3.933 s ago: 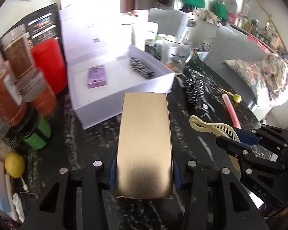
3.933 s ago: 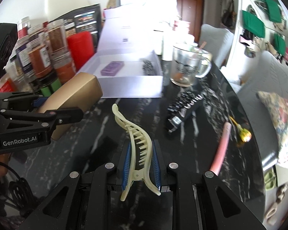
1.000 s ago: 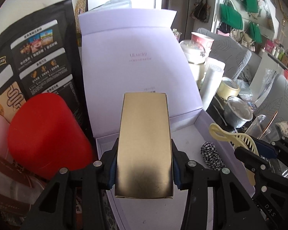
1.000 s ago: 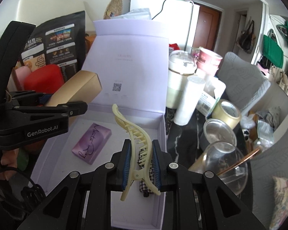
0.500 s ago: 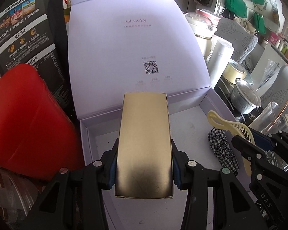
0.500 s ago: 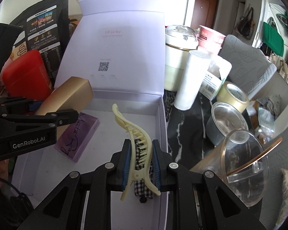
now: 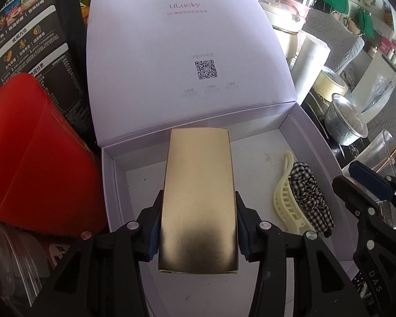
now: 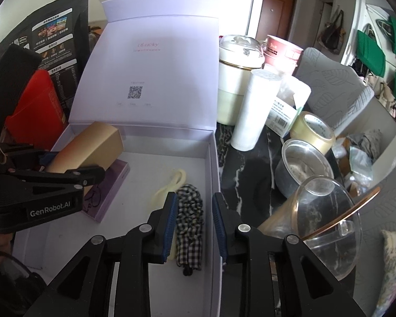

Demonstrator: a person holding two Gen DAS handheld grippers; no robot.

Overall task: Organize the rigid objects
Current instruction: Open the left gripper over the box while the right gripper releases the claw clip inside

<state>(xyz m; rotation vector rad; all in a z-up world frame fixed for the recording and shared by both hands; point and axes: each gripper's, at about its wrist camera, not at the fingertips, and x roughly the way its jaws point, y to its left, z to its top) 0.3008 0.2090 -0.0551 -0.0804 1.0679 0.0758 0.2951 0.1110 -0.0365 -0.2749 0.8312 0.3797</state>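
Note:
My left gripper (image 7: 198, 224) is shut on a gold box (image 7: 199, 198), held tilted down over the open lilac box (image 7: 314, 142). In the right wrist view the gold box (image 8: 89, 148) hangs above a purple card box (image 8: 111, 185) that lies on the box floor. My right gripper (image 8: 194, 227) has its jaws opening, and nothing is between them. The cream hair claw (image 7: 287, 198) lies on the box floor beside a black-and-white checked scrunchie (image 7: 309, 195). Seen from the right wrist, the hair claw (image 8: 169, 185) is partly hidden behind a left finger pad.
The lilac box's lid (image 8: 150, 71) stands upright at the back. A red container (image 7: 34, 153) and a black pouch (image 7: 26, 31) stand to its left. To its right are a white cylinder (image 8: 253, 111), a tape roll (image 8: 314, 129), a metal bowl (image 8: 303, 166) and a glass jug (image 8: 324, 219).
The right gripper let go of the cream hair claw, which now lies in the lilac box beside the scrunchie. Both grippers sank closer to the box floor; the left still holds the gold box.

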